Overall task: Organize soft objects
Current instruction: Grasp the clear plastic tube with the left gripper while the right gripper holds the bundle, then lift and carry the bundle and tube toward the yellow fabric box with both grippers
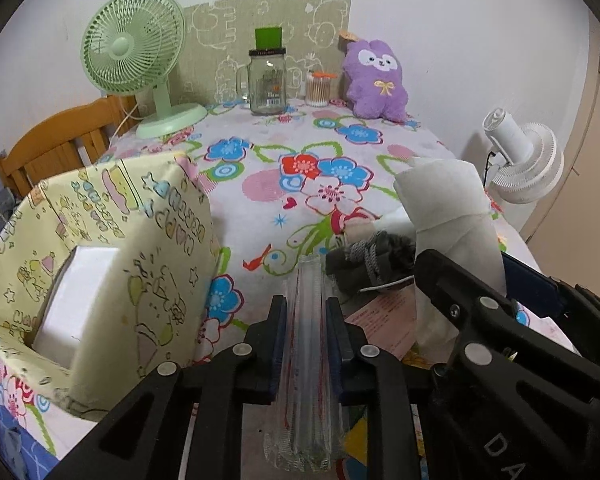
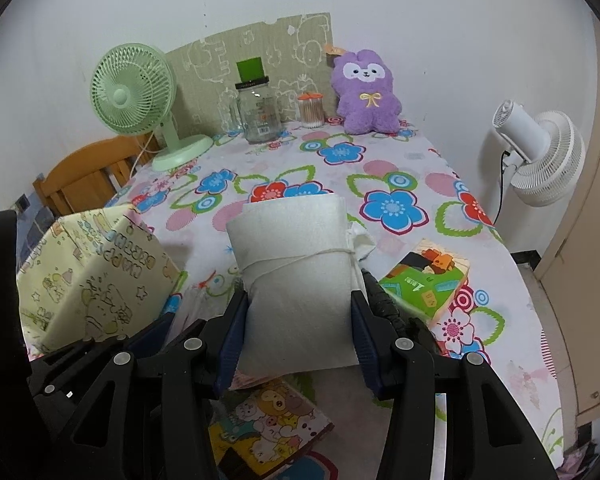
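Observation:
My left gripper [image 1: 306, 308] is shut on a clear plastic packet [image 1: 305, 420] with red print, which stands upright between the pads. A yellow cartoon-print fabric box [image 1: 112, 216] sits to its left, its opening [image 1: 80, 280] facing me. My right gripper [image 2: 299, 304] is shut on a white folded cloth bundle [image 2: 292, 236] tied with string, held above the flowered tablecloth [image 2: 392, 208]. That bundle [image 1: 444, 196] also shows at the right of the left wrist view. A grey knitted item [image 1: 368, 260] lies beside it. A purple plush toy [image 2: 366, 92] leans at the table's far edge.
At the back stand a green desk fan [image 1: 132, 48], a glass jar [image 1: 266, 84] and a cotton-swab tub [image 1: 320, 88]. A toy-brick box [image 2: 424, 280] and a cartoon booklet [image 2: 268, 420] lie near me. A wooden chair [image 1: 60, 136] is left, a white fan [image 2: 540, 152] right.

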`<state>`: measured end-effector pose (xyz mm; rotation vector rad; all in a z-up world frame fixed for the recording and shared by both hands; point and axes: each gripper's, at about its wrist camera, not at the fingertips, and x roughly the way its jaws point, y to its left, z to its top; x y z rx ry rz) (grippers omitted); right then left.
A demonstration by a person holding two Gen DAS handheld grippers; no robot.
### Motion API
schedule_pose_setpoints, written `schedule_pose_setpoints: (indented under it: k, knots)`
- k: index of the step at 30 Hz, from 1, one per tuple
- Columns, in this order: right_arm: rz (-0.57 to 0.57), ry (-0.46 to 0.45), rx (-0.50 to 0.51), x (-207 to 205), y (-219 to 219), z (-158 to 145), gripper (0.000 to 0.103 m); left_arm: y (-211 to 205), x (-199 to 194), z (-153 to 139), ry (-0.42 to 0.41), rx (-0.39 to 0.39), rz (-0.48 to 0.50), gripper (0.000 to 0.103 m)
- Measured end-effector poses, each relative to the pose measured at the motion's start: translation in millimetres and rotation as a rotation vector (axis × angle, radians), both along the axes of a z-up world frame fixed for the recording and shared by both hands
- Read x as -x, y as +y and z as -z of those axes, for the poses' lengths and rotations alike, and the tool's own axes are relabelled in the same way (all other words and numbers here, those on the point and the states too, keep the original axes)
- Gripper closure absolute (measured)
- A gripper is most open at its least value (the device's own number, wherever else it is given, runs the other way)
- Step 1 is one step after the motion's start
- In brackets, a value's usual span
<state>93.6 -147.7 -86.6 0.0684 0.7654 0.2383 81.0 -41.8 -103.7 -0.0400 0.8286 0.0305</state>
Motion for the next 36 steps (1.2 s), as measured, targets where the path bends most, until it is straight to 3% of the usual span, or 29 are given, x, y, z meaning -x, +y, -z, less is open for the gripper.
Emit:
schedule_pose_setpoints:
  k: [17,36]
  knots:
    - [0.010,-0.088,-0.013,28,-6,-52,0.049,-6,27,-51,-0.101,-0.010,0.014,0.086]
    - [0.030,-0.130,0.001,45,-7,-88,0.049,-7,38,-86,-0.145,-0.015,0.059,0.086]
